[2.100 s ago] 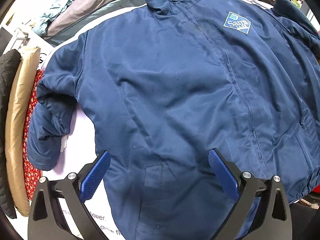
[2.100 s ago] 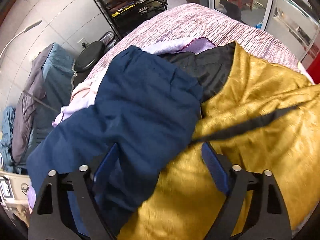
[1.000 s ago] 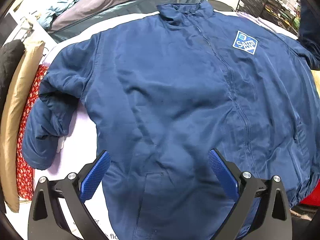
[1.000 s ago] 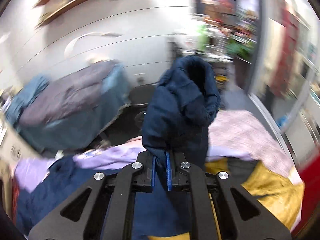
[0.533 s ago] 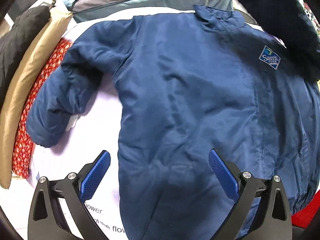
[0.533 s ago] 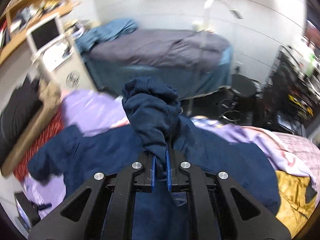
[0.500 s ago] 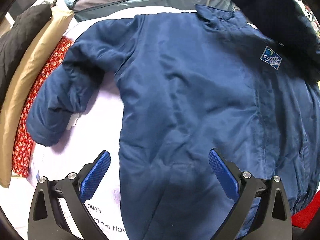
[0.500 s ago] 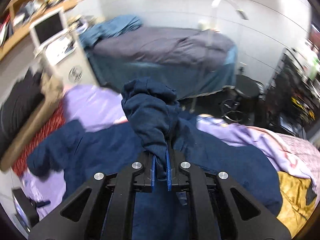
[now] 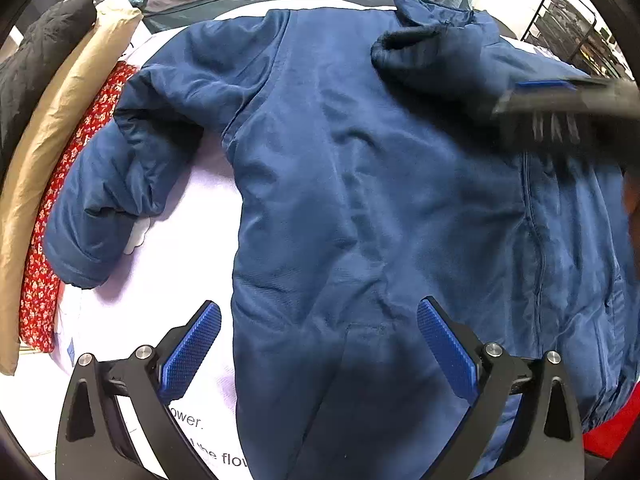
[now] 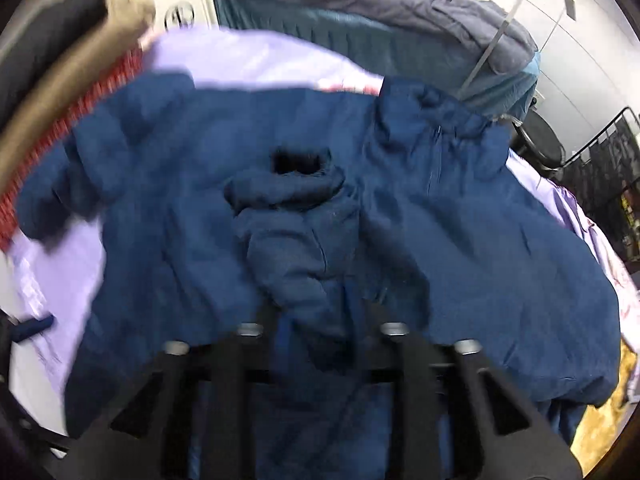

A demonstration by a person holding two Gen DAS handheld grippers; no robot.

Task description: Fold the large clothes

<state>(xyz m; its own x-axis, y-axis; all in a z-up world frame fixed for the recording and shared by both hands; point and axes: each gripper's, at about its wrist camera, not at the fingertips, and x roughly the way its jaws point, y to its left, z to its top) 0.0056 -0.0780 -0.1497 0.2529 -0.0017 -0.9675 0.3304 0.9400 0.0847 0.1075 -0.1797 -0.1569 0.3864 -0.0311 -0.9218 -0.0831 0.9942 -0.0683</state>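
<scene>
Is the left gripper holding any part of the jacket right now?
No, the left gripper is open above the jacket, its pads clear of the fabric.

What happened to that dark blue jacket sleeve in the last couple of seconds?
The right gripper lifted the sleeve off the gold cloth and swung it over onto the jacket chest. Its jaws are opening now, the sleeve lying loose between them. The left gripper stayed open over the hem, and the other sleeve stayed bent on the lilac sheet.

padded zip-front jacket [image 9: 360, 184]: navy blue
smooth bed sheet [image 9: 168, 272]: pale lilac
floral cloth [image 9: 44, 264]: red, white flowers
</scene>
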